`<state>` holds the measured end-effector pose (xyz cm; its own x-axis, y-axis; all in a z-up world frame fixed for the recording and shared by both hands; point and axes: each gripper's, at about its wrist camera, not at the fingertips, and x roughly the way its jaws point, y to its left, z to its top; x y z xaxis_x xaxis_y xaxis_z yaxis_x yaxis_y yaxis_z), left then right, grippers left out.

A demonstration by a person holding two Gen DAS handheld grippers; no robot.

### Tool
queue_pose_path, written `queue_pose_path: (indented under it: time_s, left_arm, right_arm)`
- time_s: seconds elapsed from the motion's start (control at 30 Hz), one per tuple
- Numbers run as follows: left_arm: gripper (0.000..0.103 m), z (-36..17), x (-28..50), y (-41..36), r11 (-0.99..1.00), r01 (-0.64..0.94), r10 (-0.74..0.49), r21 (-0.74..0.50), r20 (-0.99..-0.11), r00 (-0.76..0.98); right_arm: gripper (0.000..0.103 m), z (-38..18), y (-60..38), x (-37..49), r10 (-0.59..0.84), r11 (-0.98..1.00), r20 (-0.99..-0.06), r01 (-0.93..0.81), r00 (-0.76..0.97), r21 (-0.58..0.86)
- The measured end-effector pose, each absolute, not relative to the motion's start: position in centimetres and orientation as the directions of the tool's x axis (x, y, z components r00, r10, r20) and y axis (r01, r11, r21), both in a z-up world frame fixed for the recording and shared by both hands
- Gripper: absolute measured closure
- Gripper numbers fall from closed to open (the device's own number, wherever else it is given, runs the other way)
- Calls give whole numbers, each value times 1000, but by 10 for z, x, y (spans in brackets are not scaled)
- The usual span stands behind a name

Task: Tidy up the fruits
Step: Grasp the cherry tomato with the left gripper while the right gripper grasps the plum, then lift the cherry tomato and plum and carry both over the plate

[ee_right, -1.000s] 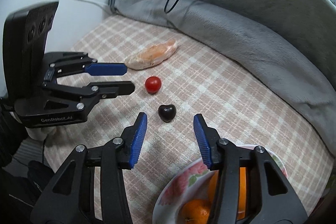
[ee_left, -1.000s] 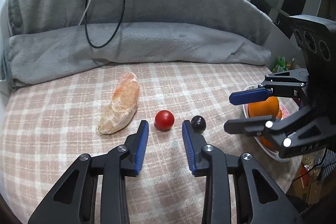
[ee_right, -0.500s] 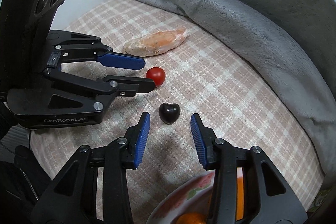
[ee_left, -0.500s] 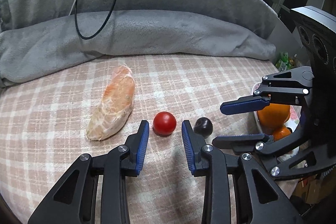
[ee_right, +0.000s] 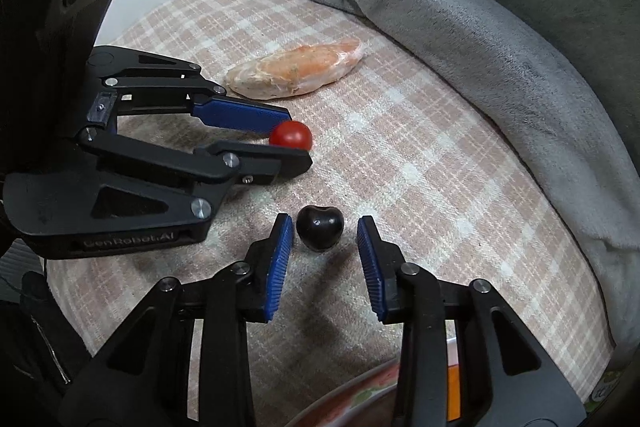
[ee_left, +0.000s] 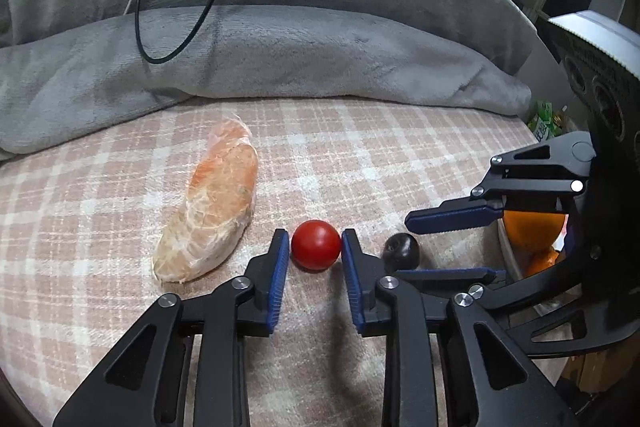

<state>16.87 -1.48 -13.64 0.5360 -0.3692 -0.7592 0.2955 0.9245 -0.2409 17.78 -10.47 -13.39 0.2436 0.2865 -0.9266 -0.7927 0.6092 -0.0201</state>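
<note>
Hand-held gripper on the left (ee_left: 315,253) sits low on the bed, its jaws nearly closed with both blue pads right against the sides of the tomato (ee_left: 315,245); they've just been closing, so it looks like a grip taken at the widest part to stop a round thing rolling on soft fabric. Right hand-held gripper (ee_right: 325,239) straddles the dark cherry (ee_right: 319,233), jaws just been narrowing; the left pad is almost on it, the right pad still shows a gap, so it isn't pinched yet. Both point steeply down, probably because the fruits are small and lie flat on the checked bedsheet (ee_left: 400,155). Tomato and cherry lie side by side, near but apart, which explains one tool per fruit. Wrapped orange-pink piece (ee_left: 210,211) lies just left of the tomato, untouched. Plate (ee_right: 360,393) with oranges (ee_left: 534,227) waits at the right edge, likely the drop-off. Grey blanket (ee_left: 280,59) is bunched behind, with a cable (ee_left: 140,27) draped over it.
</note>
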Motion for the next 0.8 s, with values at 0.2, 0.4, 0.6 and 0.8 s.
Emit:
queue_pose_path:
  time_s: [0.2, 0.4, 0.6, 0.8]
  left_arm:
    - [80, -136, 169, -10, 923, 296, -373, -245, -756, 539]
    - [80, -134, 169, -10, 924, 292, -371, -245, -756, 540]
    - [80, -131, 166, -4, 930, 275, -361, -244, -754, 549]
    - [80, -126, 155, 1, 932, 267, -356, -243, -749, 560]
  right_arm:
    - [72, -137, -101, 179, 285, 604, -930, -797, 230, -12]
    - [78, -141, -92, 181, 288, 600, -931, -800, 223, -6]
    - [78, -140, -93, 180, 301, 610, -928, -792, 219, 11]
    - [78, -132, -106, 173, 337, 627, -914, -778, 224, 41]
